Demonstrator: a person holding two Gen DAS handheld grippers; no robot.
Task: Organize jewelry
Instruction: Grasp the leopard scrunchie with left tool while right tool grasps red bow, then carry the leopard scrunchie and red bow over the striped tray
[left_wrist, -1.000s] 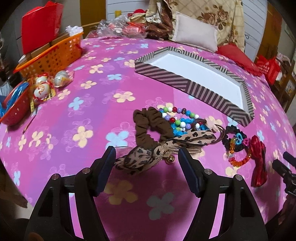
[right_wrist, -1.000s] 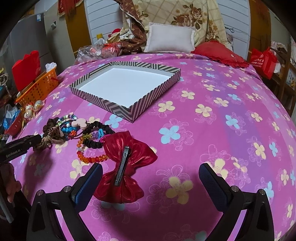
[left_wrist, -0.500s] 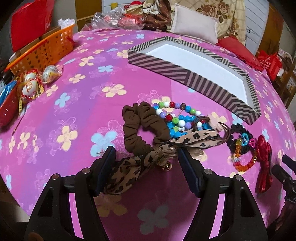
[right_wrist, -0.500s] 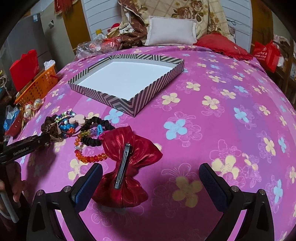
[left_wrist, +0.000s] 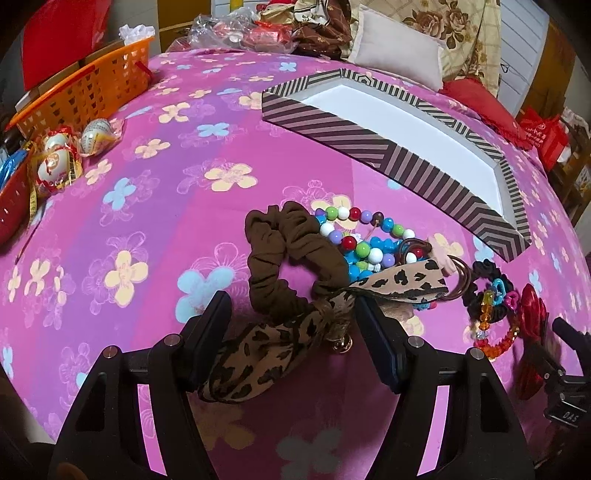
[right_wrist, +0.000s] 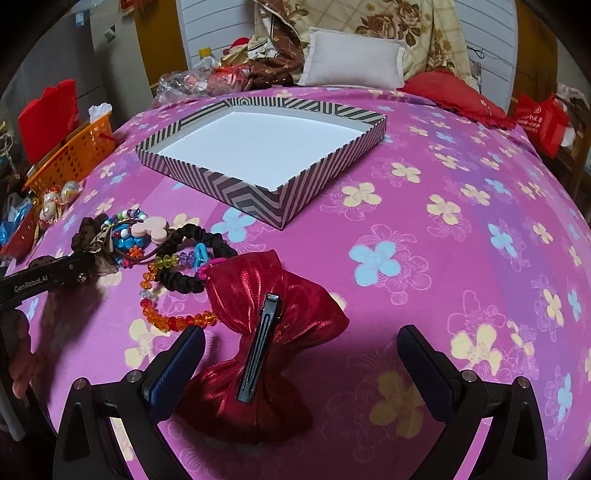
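A pile of jewelry lies on the pink flowered cloth: a leopard-print bow (left_wrist: 266, 350), a brown scrunchie (left_wrist: 284, 258), coloured bead bracelets (left_wrist: 365, 236), a black scrunchie with an orange bead bracelet (right_wrist: 177, 317), and a red shiny bow clip (right_wrist: 266, 332). My left gripper (left_wrist: 293, 332) is open, its jaws on either side of the leopard bow. My right gripper (right_wrist: 301, 365) is open around the red bow. The empty striped box (right_wrist: 221, 181) stands behind the pile.
An orange basket (left_wrist: 85, 88) and wrapped eggs (left_wrist: 59, 162) sit at the far left, with a red basket (left_wrist: 11, 199) at the edge. Pillows and bags (right_wrist: 351, 62) lie behind the box. The left gripper shows in the right wrist view (right_wrist: 44, 280).
My left gripper has moved forward so the leopard bow now lies between its jaws. My right gripper has moved forward over the red bow.
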